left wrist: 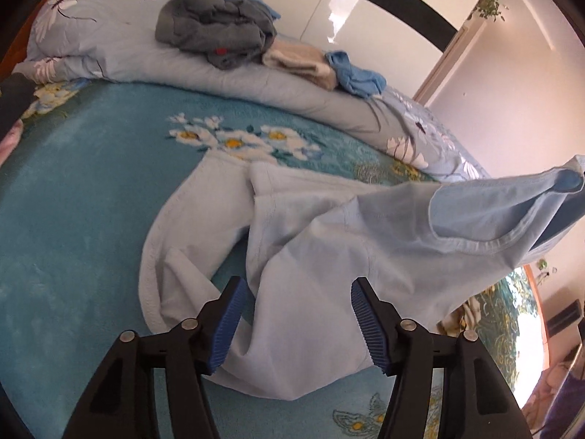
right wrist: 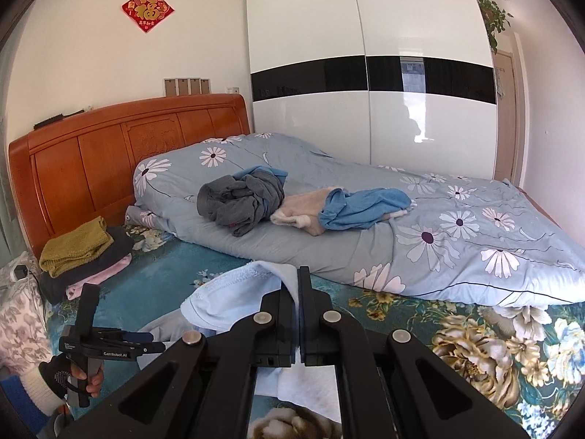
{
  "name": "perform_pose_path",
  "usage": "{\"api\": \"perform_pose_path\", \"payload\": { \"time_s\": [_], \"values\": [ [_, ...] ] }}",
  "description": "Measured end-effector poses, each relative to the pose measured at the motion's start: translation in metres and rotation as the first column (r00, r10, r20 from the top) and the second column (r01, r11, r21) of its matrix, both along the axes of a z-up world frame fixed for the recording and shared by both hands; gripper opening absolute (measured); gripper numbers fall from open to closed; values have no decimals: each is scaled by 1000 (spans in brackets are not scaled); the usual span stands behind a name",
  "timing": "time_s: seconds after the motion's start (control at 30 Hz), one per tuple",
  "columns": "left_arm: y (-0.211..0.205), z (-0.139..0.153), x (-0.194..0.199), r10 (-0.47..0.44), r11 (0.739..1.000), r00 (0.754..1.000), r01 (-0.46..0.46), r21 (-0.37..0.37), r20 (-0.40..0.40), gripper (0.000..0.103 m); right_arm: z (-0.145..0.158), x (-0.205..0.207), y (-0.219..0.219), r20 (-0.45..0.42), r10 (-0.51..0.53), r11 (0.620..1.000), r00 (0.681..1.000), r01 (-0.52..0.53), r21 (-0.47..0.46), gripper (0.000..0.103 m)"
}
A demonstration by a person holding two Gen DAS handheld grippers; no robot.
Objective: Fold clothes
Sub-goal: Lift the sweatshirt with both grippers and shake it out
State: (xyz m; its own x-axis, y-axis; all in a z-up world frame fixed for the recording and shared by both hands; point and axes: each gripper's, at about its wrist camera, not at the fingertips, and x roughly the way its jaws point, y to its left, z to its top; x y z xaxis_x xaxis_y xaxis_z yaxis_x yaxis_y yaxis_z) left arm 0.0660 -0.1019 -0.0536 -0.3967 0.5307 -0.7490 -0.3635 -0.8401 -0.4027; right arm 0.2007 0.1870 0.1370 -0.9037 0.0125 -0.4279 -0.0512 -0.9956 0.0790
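A light blue T-shirt lies crumpled on the teal flowered bedspread. One end of it is lifted off the bed to the right. My left gripper hangs open just above the shirt's near part, and its blue pads do not press the cloth. My right gripper is shut on the raised edge of the shirt, with cloth pinched between its fingers. The left wrist view shows that right gripper at the far right under the lifted cloth. A gloved hand holds the left gripper low on the left.
A rolled flowered quilt lies across the bed and bears a grey garment, a beige one and a blue one. Folded clothes are stacked by the wooden headboard. A white wardrobe stands behind.
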Motion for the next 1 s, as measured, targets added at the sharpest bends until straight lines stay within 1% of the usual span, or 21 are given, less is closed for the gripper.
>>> {"api": "perform_pose_path", "payload": {
  "time_s": [0.07, 0.17, 0.2, 0.23, 0.27, 0.3, 0.33, 0.43, 0.53, 0.6, 0.67, 0.77, 0.83, 0.9, 1.0],
  "values": [
    [1, -8, 6, -46, 999, 999, 46, -1, 22, 64, -5, 0, 5, 9, -6, 1000, 1000, 6, -11, 1],
    [-1, -6, 21, -88, 996, 996, 88, -3, -7, 61, -13, -1, 10, 28, -11, 1000, 1000, 11, -28, 1],
    [-1, -3, 26, -97, 995, 995, 96, -15, -23, 50, -16, -1, 10, 34, -12, 999, 999, 13, -31, 1],
    [-1, 0, 31, -105, 994, 994, 103, -35, -43, 30, -19, -1, 10, 39, -13, 999, 999, 14, -33, 1],
    [0, 2, 35, -109, 993, 992, 105, -58, -63, 21, -21, 0, 11, 42, -14, 999, 999, 16, -38, 1],
    [1, 3, 39, -109, 991, 991, 102, -86, -82, 8, -23, 1, 12, 45, -16, 999, 999, 18, -45, 1],
    [2, 4, 43, -110, 990, 989, 100, -104, -97, 6, -25, 1, 13, 48, -17, 998, 999, 19, -53, 1],
    [4, 7, 49, -85, 989, 988, 68, -131, -132, 2, -27, 3, 17, 52, -22, 997, 998, 26, -79, 1],
    [-1, 19, 51, -22, 992, 983, -2, -130, -181, 2, -22, 3, 22, 37, -32, 994, 999, 36, -104, 1],
    [-11, 38, 50, 40, 993, 973, -65, -102, -227, 2, -10, 6, 22, 5, -35, 993, 999, 36, -114, 1],
    [-25, 70, 51, 112, 988, 949, -137, -65, -295, 2, 6, 12, 20, -41, -36, 993, 999, 31, -110, 1],
    [-49, 126, 61, 207, 974, 892, -226, 1, -402, 2, 38, 25, 13, -129, -30, 995, 991, 17, -97, 1],
    [-65, 164, 77, 251, 965, 849, -258, 51, -465, 2, 60, 37, 8, -191, -23, 996, 981, 7, -86, 1],
    [-80, 201, 93, 295, 953, 799, -285, 103, -524, 2, 78, 53, 5, -246, -14, 997, 969, -5, -75, 1],
    [-95, 245, 126, 335, 939, 726, -308, 152, -600, 2, 99, 81, -1, -320, 10, 998, 947, -30, -58, 1]
  ]
}}
